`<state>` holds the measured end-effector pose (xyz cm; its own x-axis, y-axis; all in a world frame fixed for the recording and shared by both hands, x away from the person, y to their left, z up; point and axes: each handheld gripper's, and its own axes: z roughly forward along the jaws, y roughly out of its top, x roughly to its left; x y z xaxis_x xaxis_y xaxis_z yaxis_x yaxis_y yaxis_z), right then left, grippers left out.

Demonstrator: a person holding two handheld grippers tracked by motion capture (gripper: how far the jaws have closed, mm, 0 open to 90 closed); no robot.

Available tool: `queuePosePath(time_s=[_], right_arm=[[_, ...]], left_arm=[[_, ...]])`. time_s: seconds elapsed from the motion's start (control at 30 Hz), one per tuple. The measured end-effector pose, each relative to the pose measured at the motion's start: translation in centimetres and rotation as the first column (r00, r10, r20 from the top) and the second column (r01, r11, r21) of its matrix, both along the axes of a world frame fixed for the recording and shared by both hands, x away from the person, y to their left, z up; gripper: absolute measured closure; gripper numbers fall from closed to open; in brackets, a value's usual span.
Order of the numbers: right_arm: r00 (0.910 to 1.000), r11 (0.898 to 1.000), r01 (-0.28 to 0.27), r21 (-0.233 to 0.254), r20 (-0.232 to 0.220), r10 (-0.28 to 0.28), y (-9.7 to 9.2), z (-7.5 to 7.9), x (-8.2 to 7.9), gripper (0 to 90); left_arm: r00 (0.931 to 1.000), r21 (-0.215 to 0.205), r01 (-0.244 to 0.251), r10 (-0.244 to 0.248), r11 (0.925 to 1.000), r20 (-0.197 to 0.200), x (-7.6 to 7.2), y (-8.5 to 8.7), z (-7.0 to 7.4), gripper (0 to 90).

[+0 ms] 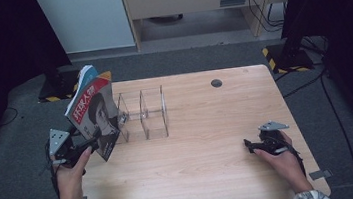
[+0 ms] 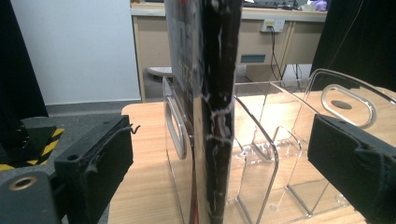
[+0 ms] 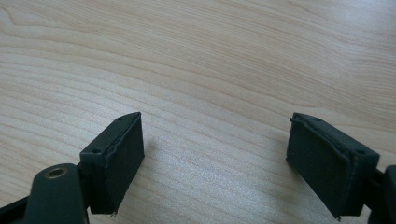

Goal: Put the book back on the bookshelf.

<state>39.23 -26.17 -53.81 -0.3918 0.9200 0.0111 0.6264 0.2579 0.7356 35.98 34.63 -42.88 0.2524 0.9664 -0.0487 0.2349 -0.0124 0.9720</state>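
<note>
- Left claw (image 1: 94, 141) had jaws wide, magazine (image 1: 94, 111) standing edge-on between them, neither pad touching it.
- Magazine stood tilted at the left end of the clear rack (image 1: 143, 114).
- Right claw (image 1: 250, 145) gaped wide over bare counter (image 1: 209, 141), well right of the rack.

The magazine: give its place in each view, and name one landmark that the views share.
High view: the magazine stands tilted at the table's left edge, beside the left claw.
Left gripper view: seen edge-on, upright at centre between the claw's open jaws.
Right gripper view: bare wood in front of the open right claw.
Shared landmark: the clear acrylic rack; the wooden tabletop is in all three.
</note>
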Motion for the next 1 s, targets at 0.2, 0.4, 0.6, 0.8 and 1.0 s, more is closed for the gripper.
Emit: queuePosePath(time_s=[0.2, 0.4, 0.6, 0.8, 1.0], right_arm=[[1.0000, 1.000, -0.001, -0.001, 0.000, 0.001, 0.0, 0.0, 0.0, 19.0], [1.0000, 1.000, -0.002, -0.001, 0.000, 0.002, 0.0, 0.0, 0.0, 18.9], [1.0000, 1.000, -0.005, -0.001, -0.001, 0.005, 0.0, 0.0, 0.0, 18.9], [1.0000, 1.000, -0.004, -0.001, -0.001, 0.004, 0.0, 0.0, 0.0, 18.8], [1.0000, 1.000, -0.005, 0.000, -0.001, 0.005, 0.0, 0.0, 0.0, 18.8]], left_arm=[[0.9999, 0.007, 0.005, -0.005, 1.0000, -0.015, -0.3, 0.0, -0.4, 6.1], [0.9996, 0.002, 0.012, -0.011, 0.9999, -0.025, -0.7, 0.1, -0.7, 6.2], [0.9991, 0.005, 0.023, -0.023, 0.9997, -0.036, -1.1, 0.0, -1.0, 6.2], [0.9983, 0.011, 0.026, -0.025, 0.9996, -0.053, -1.5, -0.1, -1.6, 6.1], [0.9976, 0.011, 0.029, -0.028, 0.9995, -0.063, -1.9, -0.1, -1.9, 6.1]])
